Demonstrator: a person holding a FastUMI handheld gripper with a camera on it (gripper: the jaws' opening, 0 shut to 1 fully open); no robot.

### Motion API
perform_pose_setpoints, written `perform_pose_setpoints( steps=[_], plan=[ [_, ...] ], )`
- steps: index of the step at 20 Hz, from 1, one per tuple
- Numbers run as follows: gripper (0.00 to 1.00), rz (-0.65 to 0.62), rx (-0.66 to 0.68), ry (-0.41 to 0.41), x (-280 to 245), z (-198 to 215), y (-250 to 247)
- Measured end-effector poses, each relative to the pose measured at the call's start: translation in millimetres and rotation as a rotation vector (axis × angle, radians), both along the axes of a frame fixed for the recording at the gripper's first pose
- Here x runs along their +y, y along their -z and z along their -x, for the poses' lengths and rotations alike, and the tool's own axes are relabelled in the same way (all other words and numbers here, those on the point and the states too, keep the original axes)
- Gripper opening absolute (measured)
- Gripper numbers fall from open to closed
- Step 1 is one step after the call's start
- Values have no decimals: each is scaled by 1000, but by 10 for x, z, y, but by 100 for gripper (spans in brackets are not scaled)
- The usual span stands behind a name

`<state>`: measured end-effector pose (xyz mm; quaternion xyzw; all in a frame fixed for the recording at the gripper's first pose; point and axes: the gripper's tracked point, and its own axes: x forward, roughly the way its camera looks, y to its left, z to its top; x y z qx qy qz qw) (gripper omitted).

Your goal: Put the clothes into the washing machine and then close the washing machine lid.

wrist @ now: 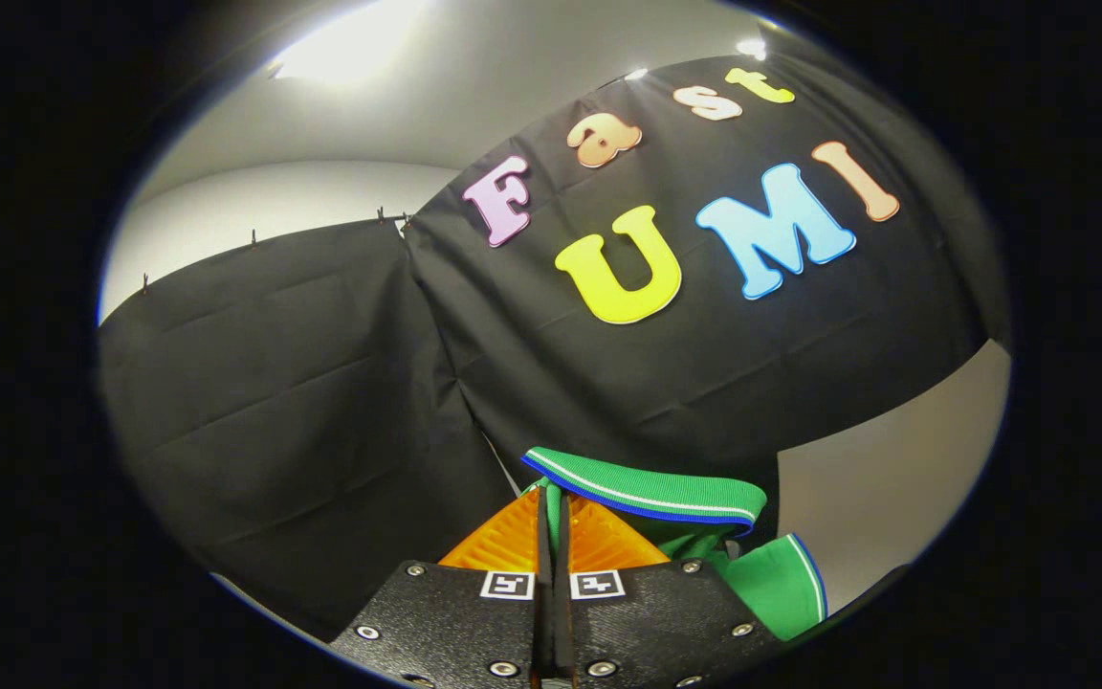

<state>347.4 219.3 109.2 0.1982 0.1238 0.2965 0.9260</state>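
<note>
Nearest, the gripper (551,522) has its two fingers drawn almost together, with only a thin slit between them, and a fold of the green knitted garment with white and blue striped ribbed trim (651,493) is pinched in that slit. The cloth rises just past the fingertips, its ribbed band lying across them, and the rest spills down beside the right-hand finger. Held this way, the garment appears to hang clear of any surface, which suits carrying it toward the machine. The loose lower part (771,584) dangles free and could snag on an edge when lowered. Beyond the garment hangs the black cloth booth wall (302,383), with a pale grey surface (886,478) off to the right. The washing machine cannot be placed from here. Nothing crowds the space ahead of the fingers.
</note>
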Motion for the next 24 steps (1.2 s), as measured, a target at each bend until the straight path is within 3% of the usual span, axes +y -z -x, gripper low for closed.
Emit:
perform_pose_setpoints(
  steps=[16,24],
  plan=[
    [0,117,130,-24,1134,-136,1100],
    [0,247,182,17,1314,-230,1859]
  ],
)
